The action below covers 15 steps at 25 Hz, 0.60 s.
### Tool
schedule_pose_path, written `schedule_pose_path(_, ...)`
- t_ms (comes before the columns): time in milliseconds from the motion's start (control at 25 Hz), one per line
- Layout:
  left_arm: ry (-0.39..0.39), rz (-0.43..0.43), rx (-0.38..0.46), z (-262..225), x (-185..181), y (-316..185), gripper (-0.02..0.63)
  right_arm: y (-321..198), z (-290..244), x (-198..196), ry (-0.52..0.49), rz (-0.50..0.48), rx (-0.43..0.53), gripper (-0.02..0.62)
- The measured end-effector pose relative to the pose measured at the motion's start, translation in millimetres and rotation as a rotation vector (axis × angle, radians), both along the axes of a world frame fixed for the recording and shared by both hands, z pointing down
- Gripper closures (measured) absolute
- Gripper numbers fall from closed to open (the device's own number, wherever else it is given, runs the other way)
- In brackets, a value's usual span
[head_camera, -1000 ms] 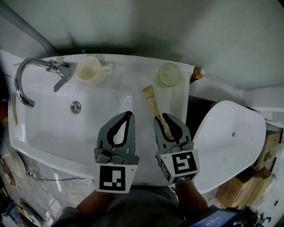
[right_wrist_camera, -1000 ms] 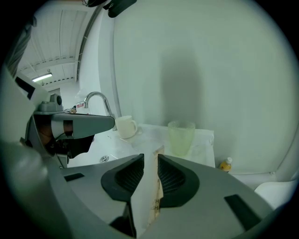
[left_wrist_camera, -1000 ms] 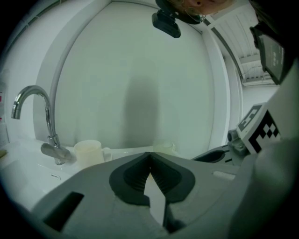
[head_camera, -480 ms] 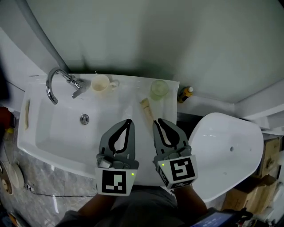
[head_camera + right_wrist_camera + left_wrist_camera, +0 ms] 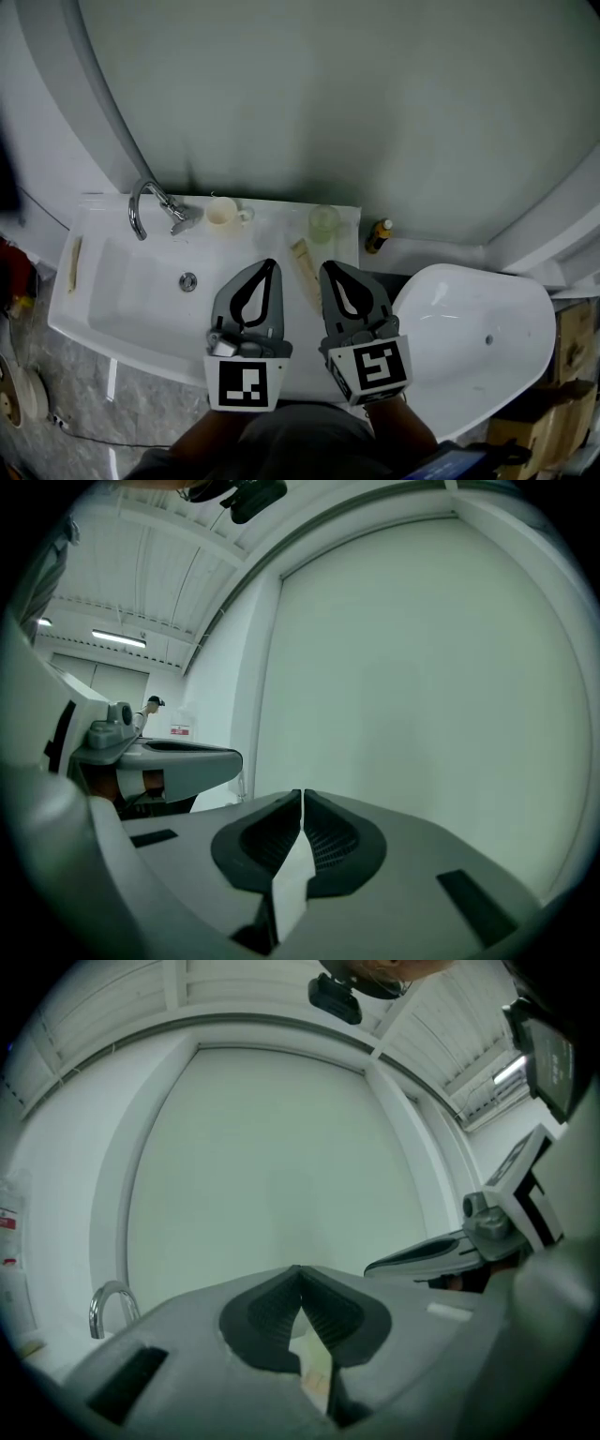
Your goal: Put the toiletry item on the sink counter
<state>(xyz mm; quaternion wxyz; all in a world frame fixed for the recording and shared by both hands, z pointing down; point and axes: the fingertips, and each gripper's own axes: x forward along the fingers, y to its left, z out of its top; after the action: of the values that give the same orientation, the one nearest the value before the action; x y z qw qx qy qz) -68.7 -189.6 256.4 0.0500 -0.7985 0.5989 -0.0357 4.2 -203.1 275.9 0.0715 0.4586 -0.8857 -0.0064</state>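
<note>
Sink [image 5: 103,319] fills the left half, basin open toward the near side. Faucet [image 5: 148,204] at the far left corner, drain [image 5: 188,280] just right of it in the basin. Cream mug [image 5: 221,213] on the far rim, right of the faucet.

Left gripper [image 5: 271,264] held over the near right part of the basin; jaws drawn together, tips meeting, nothing between them. The left gripper view [image 5: 300,1271] shows the same.

Toiletry tube [image 5: 302,259] lies flat on the counter strip right of the basin, between the two gripper tips, touched by neither.

Right gripper [image 5: 324,267] just right of the tube, jaws likewise pressed narrow and empty [image 5: 302,795].

Pale green cup [image 5: 324,220] beyond the tube on the far rim. Small brown bottle [image 5: 377,236] past the counter's right edge. White toilet lid [image 5: 478,328] at near right.
</note>
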Motion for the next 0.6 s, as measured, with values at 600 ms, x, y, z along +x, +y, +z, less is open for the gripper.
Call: schedule_pose_path(600,-0.017,-0.009,0.027,-12,1,11,0.595,10,-13,-1,-0.001,-0.015,0.047,0.581)
